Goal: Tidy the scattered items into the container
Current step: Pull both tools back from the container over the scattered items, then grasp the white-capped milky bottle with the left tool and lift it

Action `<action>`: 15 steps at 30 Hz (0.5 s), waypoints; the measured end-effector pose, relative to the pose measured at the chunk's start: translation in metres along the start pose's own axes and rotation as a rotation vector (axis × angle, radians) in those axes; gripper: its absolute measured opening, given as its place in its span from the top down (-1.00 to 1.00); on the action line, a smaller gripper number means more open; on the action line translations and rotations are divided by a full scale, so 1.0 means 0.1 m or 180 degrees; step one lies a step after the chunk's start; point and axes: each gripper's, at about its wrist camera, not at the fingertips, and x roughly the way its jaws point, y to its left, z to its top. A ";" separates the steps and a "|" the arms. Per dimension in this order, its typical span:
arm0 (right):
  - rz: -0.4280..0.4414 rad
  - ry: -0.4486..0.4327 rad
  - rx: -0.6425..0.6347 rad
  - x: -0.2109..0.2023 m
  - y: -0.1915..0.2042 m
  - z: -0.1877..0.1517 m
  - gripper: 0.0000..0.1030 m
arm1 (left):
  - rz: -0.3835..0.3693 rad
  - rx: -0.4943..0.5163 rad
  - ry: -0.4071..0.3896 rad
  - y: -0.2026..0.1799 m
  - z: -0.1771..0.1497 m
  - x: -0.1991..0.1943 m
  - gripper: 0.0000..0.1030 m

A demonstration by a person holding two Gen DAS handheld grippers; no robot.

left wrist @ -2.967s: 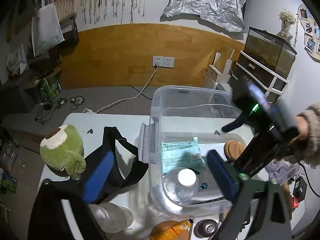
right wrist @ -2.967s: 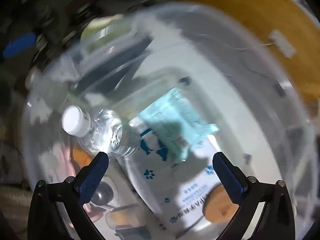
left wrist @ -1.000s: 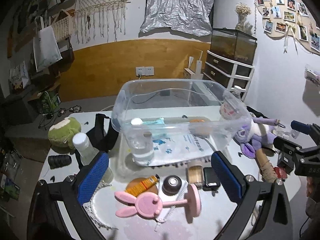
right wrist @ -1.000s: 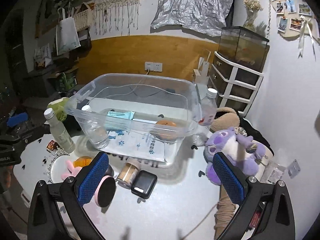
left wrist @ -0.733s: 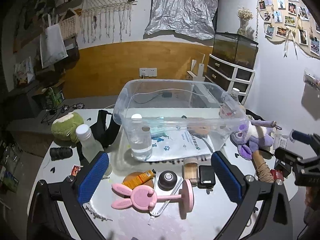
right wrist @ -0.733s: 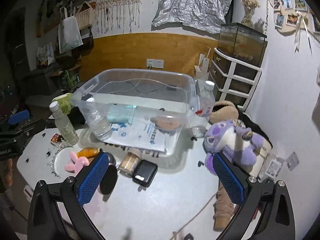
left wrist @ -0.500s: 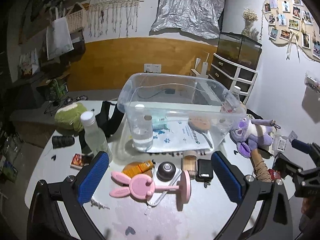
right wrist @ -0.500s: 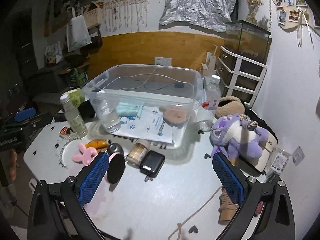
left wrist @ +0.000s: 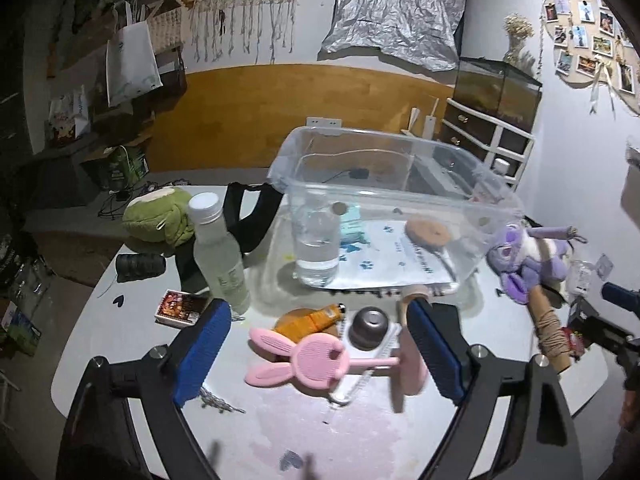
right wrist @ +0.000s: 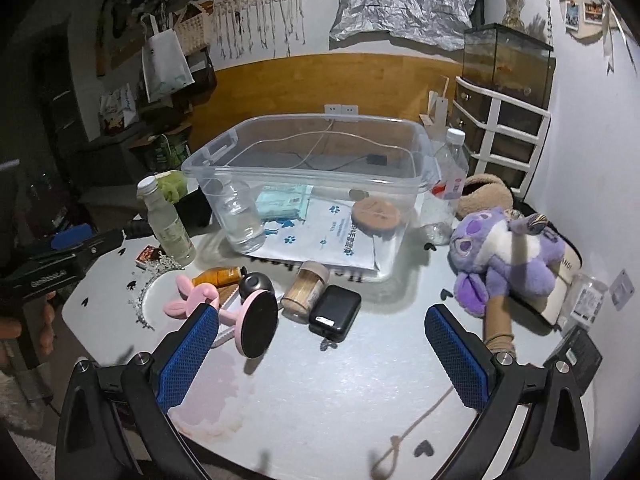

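A clear plastic bin (left wrist: 384, 168) (right wrist: 320, 148) stands mid-table and holds a water bottle (left wrist: 318, 236), a teal packet (right wrist: 282, 202), a white pouch (right wrist: 332, 236) and a round wooden disc (right wrist: 376, 212). In front lie a pink bunny mirror (left wrist: 304, 362) (right wrist: 256, 324), an orange tube (left wrist: 320, 318), a toothpick jar (right wrist: 306, 290) and a black case (right wrist: 334, 312). My left gripper (left wrist: 320, 354) is open and empty above the bunny mirror. My right gripper (right wrist: 324, 354) is open and empty above bare table near the front edge.
A tall clear bottle (left wrist: 220, 256), a green plush (left wrist: 158, 216), a black strap bag (left wrist: 248, 216) and a small card box (left wrist: 178, 306) sit left. A purple plush (right wrist: 504, 256), a brown earmuff (right wrist: 484, 196) and another bottle (right wrist: 450, 168) sit right. A rope (right wrist: 416, 424) trails at the front.
Both grippers have pulled back from over the bin to the table's front edge and dropped lower. Both stay open and empty. The table items have not moved.
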 end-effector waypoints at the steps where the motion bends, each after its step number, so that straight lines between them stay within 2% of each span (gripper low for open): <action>1: -0.0014 0.0013 0.0012 0.03 0.03 0.02 -1.00 | 0.0015 -0.0011 0.0008 0.07 0.00 0.06 -0.73; 7: -0.0104 0.0078 0.0074 0.21 0.20 0.12 -1.00 | 0.0197 0.0062 0.0029 0.46 0.09 0.46 -0.73; 10: -0.0161 0.0082 0.0117 0.28 0.28 0.18 -1.00 | 0.0248 0.0058 0.0046 0.65 0.15 0.67 -0.56; 15: -0.0252 0.0133 0.0187 0.42 0.38 0.27 -1.00 | 0.0333 0.0050 0.0076 0.96 0.26 1.02 -0.53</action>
